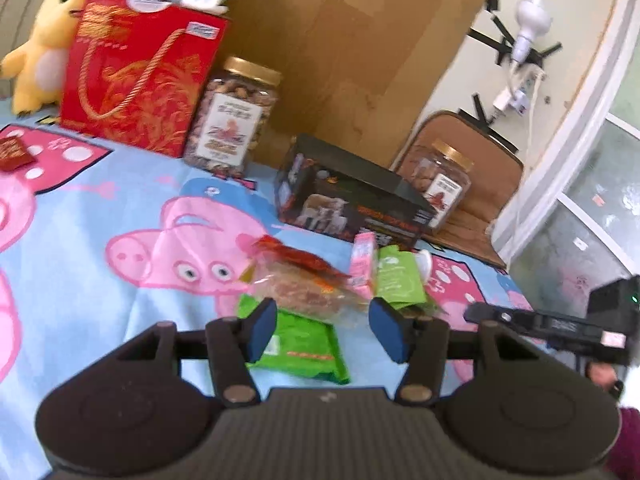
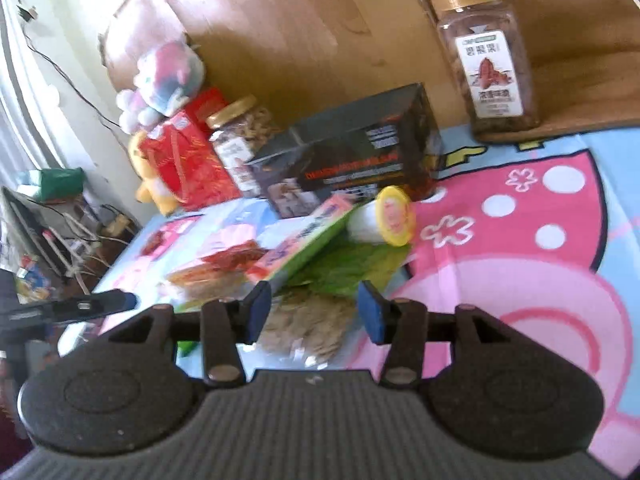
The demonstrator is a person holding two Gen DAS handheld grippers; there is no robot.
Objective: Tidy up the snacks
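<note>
A pile of snacks lies on the cartoon-pig cloth: a green packet, a clear bag with a red top, a pink box and a light green pouch. My left gripper is open just above the near side of the pile. In the right wrist view the pile shows a clear bag of pale snacks, a pink-green box, a green pouch and a yellow-lidded white cup. My right gripper is open over the pale snack bag.
A black carton lies behind the pile. Two gold-lidded nut jars, a red gift bag and plush toys stand at the back against a wooden board. A small red packet lies far left.
</note>
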